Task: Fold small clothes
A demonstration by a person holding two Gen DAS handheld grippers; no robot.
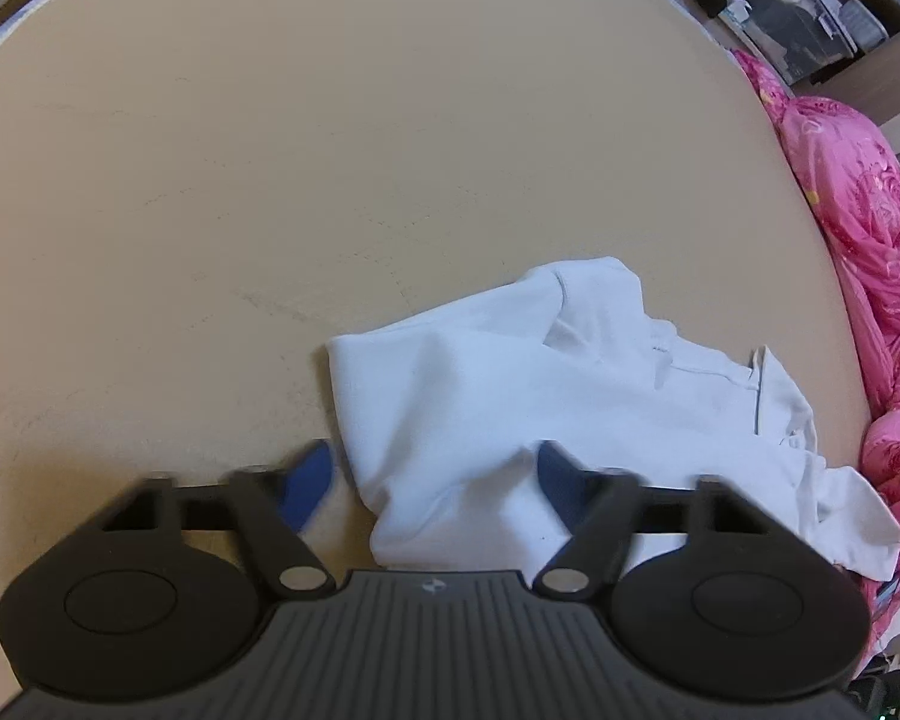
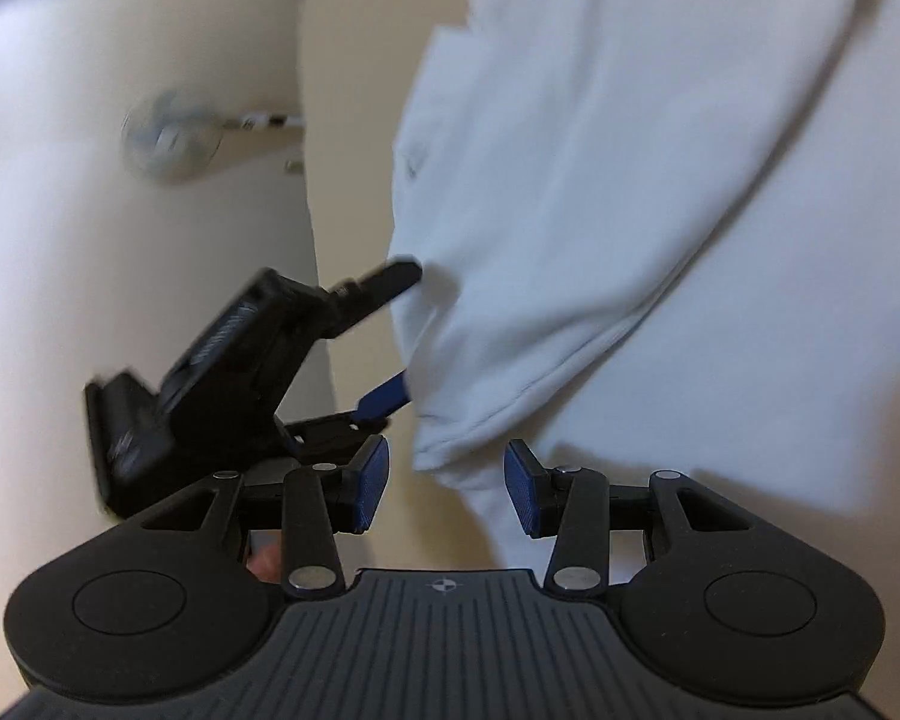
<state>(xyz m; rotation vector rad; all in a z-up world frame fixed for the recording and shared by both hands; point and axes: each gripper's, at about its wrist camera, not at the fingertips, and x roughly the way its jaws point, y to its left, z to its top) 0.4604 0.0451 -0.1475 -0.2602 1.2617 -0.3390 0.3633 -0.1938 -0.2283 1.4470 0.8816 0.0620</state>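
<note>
Two grippers work at one white garment (image 1: pixel 510 396) on a beige table (image 1: pixel 270 150). The left gripper (image 1: pixel 435 480) points steeply down at the near left corner of the cloth. Its jaws stand apart, one blue pad (image 1: pixel 309 483) over bare tabletop just left of the garment's edge, the other blue pad (image 1: pixel 555 471) lying over the white fabric. The corner of the cloth sits in the gap between them, but the pads do not press on it.

In the right wrist view, the right gripper (image 2: pixel 447 483) also has its jaws partly apart, its blue pads (image 2: pixel 371 483) on either side of a folded hem of the white garment (image 2: pixel 630 210). The hem hangs into the gap without being squeezed. This view is smeared by motion, so fine detail of the cloth is hard to read. Just beyond the right gripper's left finger, the left gripper (image 2: pixel 402 330) shows from the side as a black body with one finger above and one blue-tipped finger below the edge of the fabric.

Outward from the grippers, the garment lies crumpled, with folds and a seam running toward the right edge of the table. Beyond that edge lies a pink flowered quilt (image 1: pixel 858 228). Farther back, in the upper right corner, cluttered shelves (image 1: pixel 810 6) hold dark and pale items too small to tell apart.
</note>
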